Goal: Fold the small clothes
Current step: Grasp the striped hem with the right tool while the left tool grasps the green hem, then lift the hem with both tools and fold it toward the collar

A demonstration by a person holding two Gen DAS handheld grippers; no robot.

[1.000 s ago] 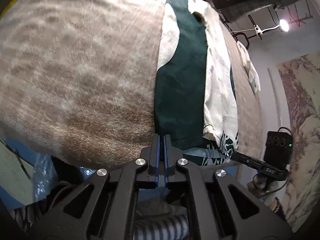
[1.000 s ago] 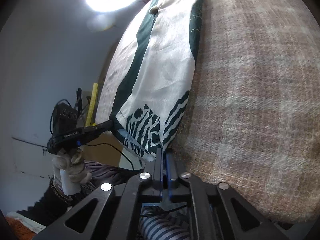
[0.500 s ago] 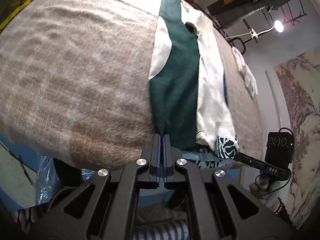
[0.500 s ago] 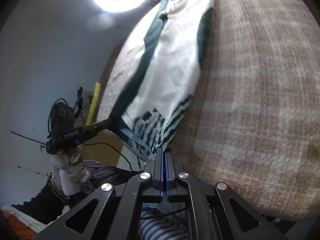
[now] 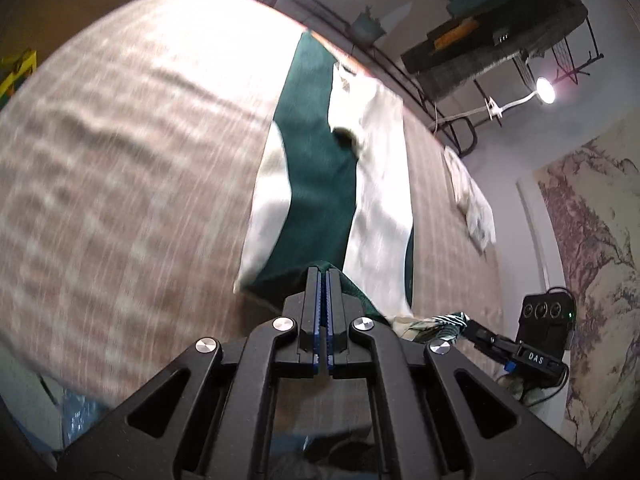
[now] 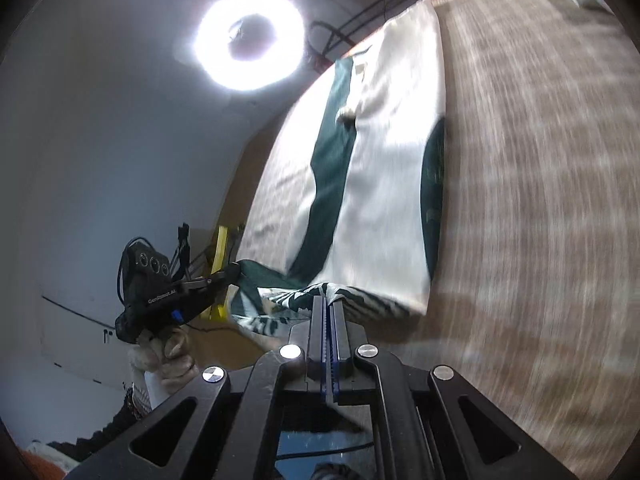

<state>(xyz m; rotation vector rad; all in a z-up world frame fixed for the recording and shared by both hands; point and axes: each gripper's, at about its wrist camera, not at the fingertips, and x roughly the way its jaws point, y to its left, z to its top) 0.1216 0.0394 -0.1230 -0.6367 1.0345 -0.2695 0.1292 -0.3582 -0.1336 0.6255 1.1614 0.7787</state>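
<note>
From my left wrist camera I see a second small pale garment (image 5: 472, 204) lying on the plaid blanket (image 5: 128, 168) well beyond the green-and-cream garment (image 5: 320, 184), plus a dark rack (image 5: 496, 48) and a lamp (image 5: 545, 90) behind the blanket's far edge. My right wrist camera shows instead a bright ring light (image 6: 250, 54) above the blanket's far corner, and a gloved hand (image 6: 168, 356) gripping the other tool.

The green-and-cream garment lies stretched lengthwise across the blanket, running away from both tools. My left gripper (image 5: 323, 276) is clamped on the dark green near corner, with the cloth lifted off the blanket there. My right gripper (image 6: 329, 304) is clamped on the zebra-patterned near hem, just beside the cream panel. The hem between the two tools sags in loose folds.
</note>
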